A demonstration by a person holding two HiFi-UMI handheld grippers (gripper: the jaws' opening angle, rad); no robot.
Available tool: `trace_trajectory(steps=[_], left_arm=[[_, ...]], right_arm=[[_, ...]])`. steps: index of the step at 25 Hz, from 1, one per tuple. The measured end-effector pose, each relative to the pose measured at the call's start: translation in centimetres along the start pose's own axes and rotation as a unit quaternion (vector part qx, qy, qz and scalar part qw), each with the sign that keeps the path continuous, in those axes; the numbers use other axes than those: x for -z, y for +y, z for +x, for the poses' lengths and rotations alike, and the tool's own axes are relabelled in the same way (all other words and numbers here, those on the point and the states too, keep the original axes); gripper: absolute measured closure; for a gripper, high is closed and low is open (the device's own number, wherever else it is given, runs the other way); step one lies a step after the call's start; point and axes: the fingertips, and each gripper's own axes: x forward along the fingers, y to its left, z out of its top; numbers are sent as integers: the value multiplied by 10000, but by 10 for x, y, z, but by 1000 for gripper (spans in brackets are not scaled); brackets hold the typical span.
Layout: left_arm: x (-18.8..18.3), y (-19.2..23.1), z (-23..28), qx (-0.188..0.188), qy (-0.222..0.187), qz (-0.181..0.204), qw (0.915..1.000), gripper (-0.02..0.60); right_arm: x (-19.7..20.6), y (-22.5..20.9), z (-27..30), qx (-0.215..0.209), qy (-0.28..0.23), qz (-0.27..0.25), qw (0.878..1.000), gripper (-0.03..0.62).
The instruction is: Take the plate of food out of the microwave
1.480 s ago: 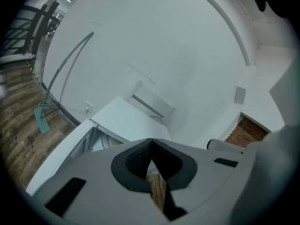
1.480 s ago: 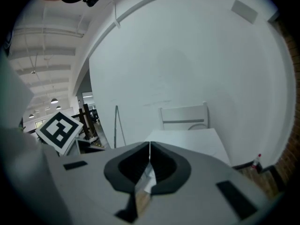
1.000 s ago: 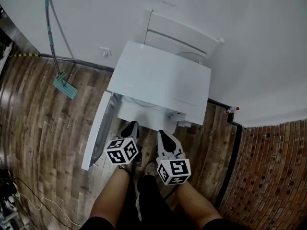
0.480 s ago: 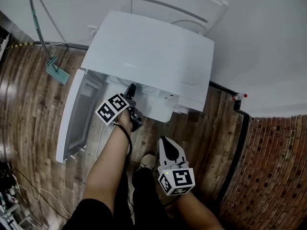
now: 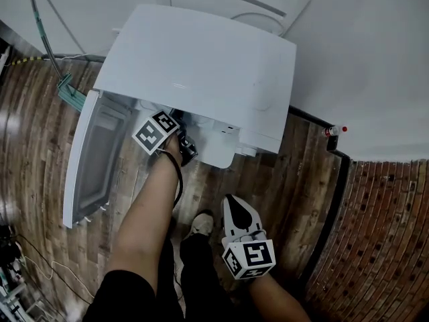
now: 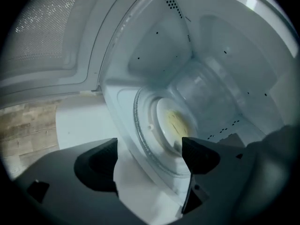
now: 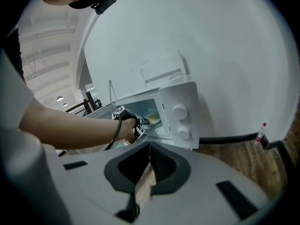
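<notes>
A white microwave sits low on the wood floor with its door swung open to the left. In the left gripper view a white plate with yellow food rests on the glass turntable inside. My left gripper reaches into the cavity, its jaws opening, just short of the plate with nothing pressed between the pads; the head view shows it at the opening. My right gripper hangs back over the floor, shut and empty, looking at the microwave.
A mop leans on the wall left of the microwave. A white chair-like frame stands behind it. A red-capped bottle is by the baseboard at right, next to brick flooring. The person's shoe is below.
The left gripper has moved forward from beside the right gripper into the microwave opening. The head has leaned closer. The right gripper stays back over the floor.
</notes>
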Motion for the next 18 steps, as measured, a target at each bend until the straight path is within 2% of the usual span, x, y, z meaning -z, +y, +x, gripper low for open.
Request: trace_trajectory(steps=[4,9,13,15,16,18], left_arm=[[-4,5,3,-126,-79,125,9998,141],[-4,25,-8,-27,-126,-306,9994,141],[5,42,-16,309,11,-827,9961,143],[8,44,-21,537,70,-968,9938,150],[9,43,-23,659,105,-1026,9925,162],[11,40,-28,915,175,-1165,9888,240]], right_arm=[[7,-3,2,-26,77,43,10000,582],[9,3,10,-114,117,71,9998,582],[5,12,21,-194,97,93,9997,582],[4,16,25,-220,91,98,9997,582],[4,18,28,-229,92,100,9996,582],[4,19,32,-232,103,104,9996,582]])
